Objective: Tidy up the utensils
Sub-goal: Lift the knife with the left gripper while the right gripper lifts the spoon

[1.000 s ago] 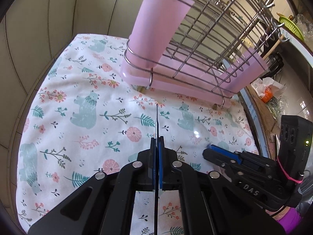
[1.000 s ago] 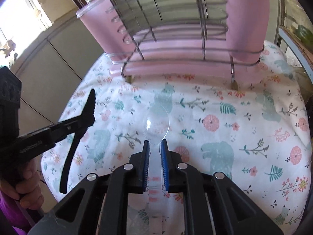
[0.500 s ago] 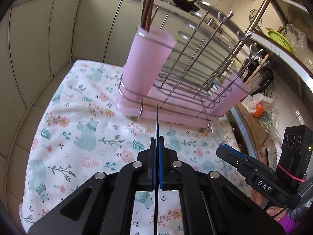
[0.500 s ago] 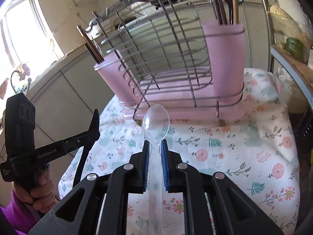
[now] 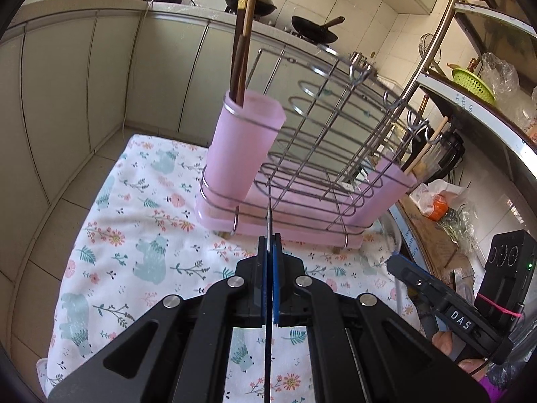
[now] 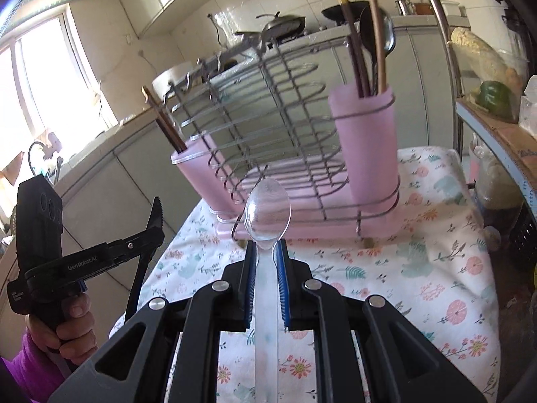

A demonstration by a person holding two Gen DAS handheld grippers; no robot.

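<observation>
A clear plastic spoon (image 6: 267, 210) was clamped by its handle in the right gripper (image 6: 266, 252), bowl forward and raised above the floral cloth (image 6: 436, 268), short of the wire rack (image 6: 275, 127). The left gripper (image 5: 269, 245) was closed on a thin dark utensil (image 5: 269, 201) seen edge-on; in the right wrist view it showed a serrated edge, probably a knife. Both pieces were aloft, neither yet stowed. The rack's pink cups already held items: chopsticks (image 5: 242, 43) in the cup (image 5: 240, 151) nearer the left gripper, and chopsticks and a dark ladle in the cup (image 6: 365, 141) nearer the right. By appearance, the task was partly done, with these two pieces left to drop in.
</observation>
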